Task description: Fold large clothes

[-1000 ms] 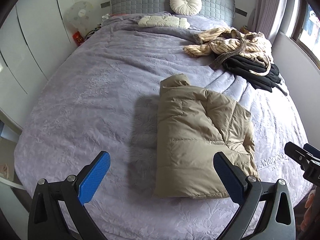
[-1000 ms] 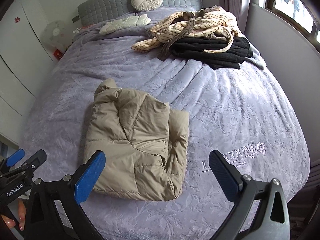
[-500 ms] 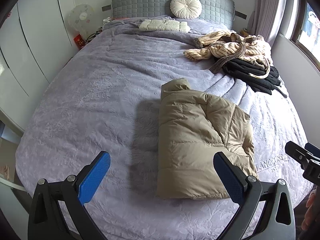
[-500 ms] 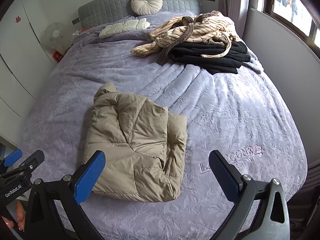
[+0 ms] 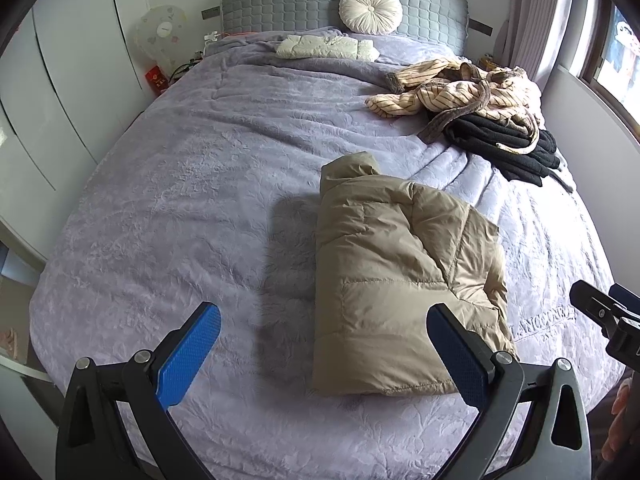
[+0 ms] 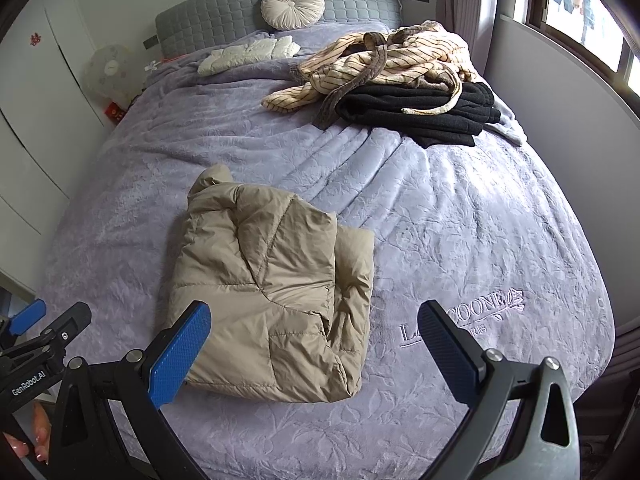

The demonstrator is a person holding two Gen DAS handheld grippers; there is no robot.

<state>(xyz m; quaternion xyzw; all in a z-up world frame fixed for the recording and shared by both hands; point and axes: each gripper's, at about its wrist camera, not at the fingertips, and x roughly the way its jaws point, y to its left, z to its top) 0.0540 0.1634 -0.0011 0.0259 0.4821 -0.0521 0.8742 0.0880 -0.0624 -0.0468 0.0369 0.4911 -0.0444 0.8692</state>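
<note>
round cream cushion (image 5: 370,9) against grey quilted headboard (image 5: 280,4) | white fan (image 5: 160,32) beside white wardrobe (image 5: 60,80) | window (image 6: 580,12) at right | red packet (image 5: 157,78) under fan

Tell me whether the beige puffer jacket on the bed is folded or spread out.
Folded. The beige puffer jacket lies as a compact rectangular bundle, layers stacked, on the lavender bedspread; no gripper touches it.

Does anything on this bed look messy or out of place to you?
Yes. The striped robe is heaped unfolded near the headboard, its belt trailing over the folded black garment beneath. The tan puffer jacket is folded, though its right edge bunches unevenly. Both sets of jaws hang open, holding nothing.
</note>
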